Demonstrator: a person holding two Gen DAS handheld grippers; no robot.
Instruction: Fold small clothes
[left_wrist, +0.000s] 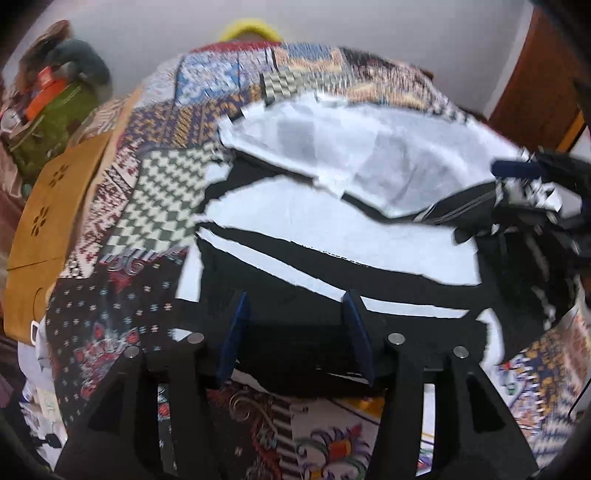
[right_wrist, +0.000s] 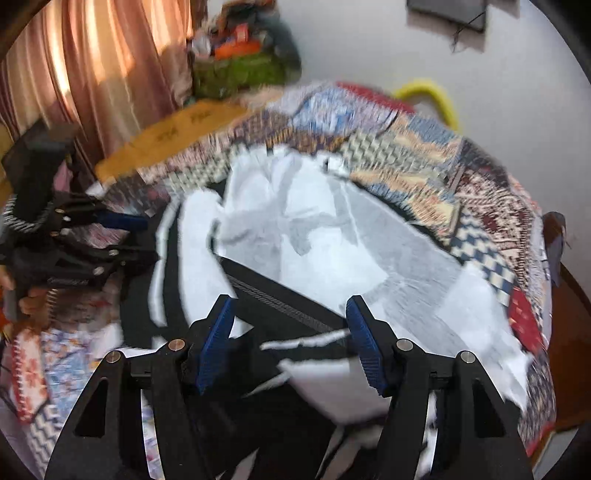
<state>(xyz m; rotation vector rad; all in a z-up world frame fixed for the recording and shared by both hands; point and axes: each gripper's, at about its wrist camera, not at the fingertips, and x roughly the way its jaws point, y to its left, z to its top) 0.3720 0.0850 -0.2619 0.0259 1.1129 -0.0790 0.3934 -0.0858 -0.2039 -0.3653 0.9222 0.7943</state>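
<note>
1. I see the black-and-white striped small garment (left_wrist: 332, 236) lying spread on the patchwork-patterned quilt (left_wrist: 155, 192), roughly at the middle of the surface. Both views are motion-blurred.
2. Its far part is turned up, showing a pale white inner side (right_wrist: 332, 236); a black ribbed band (right_wrist: 280, 299) crosses it diagonally in the right wrist view.
3. My left gripper (left_wrist: 295, 328) sits at the near edge of the garment, its blue-padded fingers (left_wrist: 236, 332) spread apart with black cloth between them. I cannot tell whether the pads touch the fabric.
4. My right gripper (right_wrist: 291, 343) is over the near right part of the garment, its fingers (right_wrist: 364, 343) spread wide. The black band and a white fold lie between them, not pinched as far as I can see.
5. In the left wrist view the right gripper (left_wrist: 532, 184) appears at the right edge of the garment, close to the black band; blur hides the contact.
6. In the right wrist view the left gripper (right_wrist: 92, 236) shows at the left edge of the garment.
7. Surroundings: tan cardboard sheet with cut-out holes (left_wrist: 55, 221) left of the quilt; green cloth bag with orange items (right_wrist: 240, 70) far left; yellow curved tube (right_wrist: 439, 99) at the far edge; pink curtain (right_wrist: 92, 81) on the left; brown wooden door (left_wrist: 535, 74) far right.
</note>
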